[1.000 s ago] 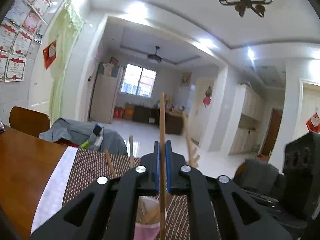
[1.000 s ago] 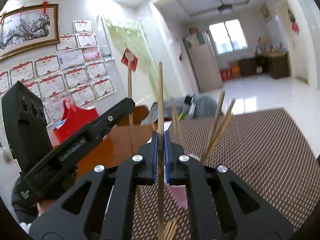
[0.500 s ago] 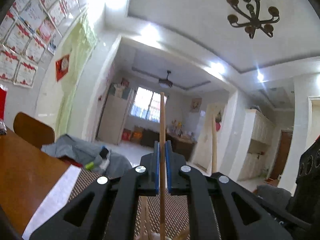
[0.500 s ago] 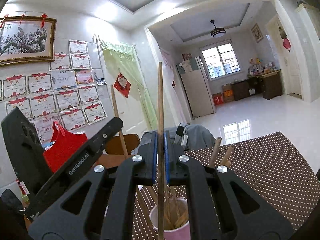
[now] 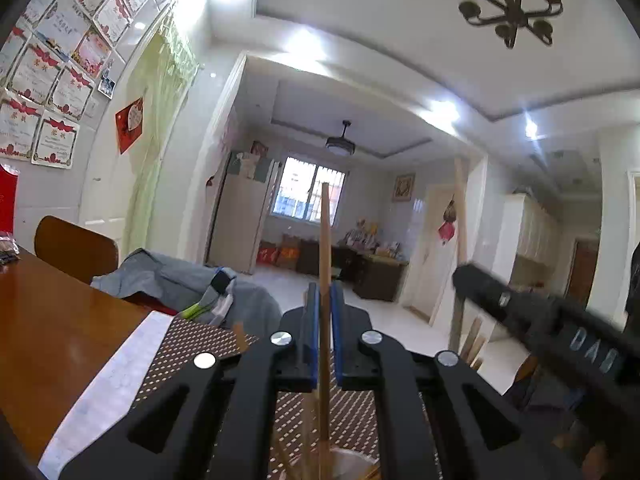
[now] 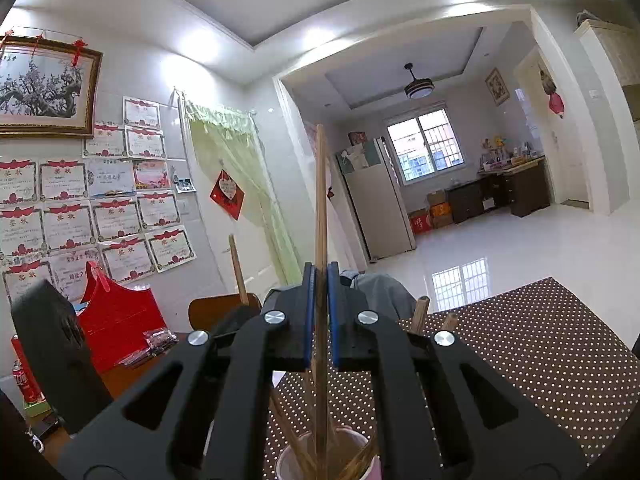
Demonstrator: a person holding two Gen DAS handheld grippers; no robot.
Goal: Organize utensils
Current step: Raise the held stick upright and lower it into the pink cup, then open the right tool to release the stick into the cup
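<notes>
My left gripper (image 5: pixel 325 304) is shut on a wooden chopstick (image 5: pixel 325 240) that stands upright, its lower end reaching down into a pink cup (image 5: pixel 352 465) at the bottom edge. My right gripper (image 6: pixel 320 284) is shut on another upright wooden chopstick (image 6: pixel 320 200) whose lower end sits in the same pink cup (image 6: pixel 292 462), which holds several other chopsticks (image 6: pixel 419 312). The right gripper's body (image 5: pixel 552 320) shows at the right in the left wrist view, and the left gripper's body (image 6: pixel 52 352) at the left in the right wrist view.
The cup stands on a brown dotted placemat (image 6: pixel 540 344) on a wooden table (image 5: pixel 52 320). A red box (image 6: pixel 116 320) and a red can (image 6: pixel 24 376) sit at the table's left. A chair with grey clothing (image 5: pixel 168 276) stands behind the table.
Both grippers have tilted upward and risen, each still gripping its chopstick. The cup has slid toward the bottom of both views and the chopstick ends now sit inside it.
</notes>
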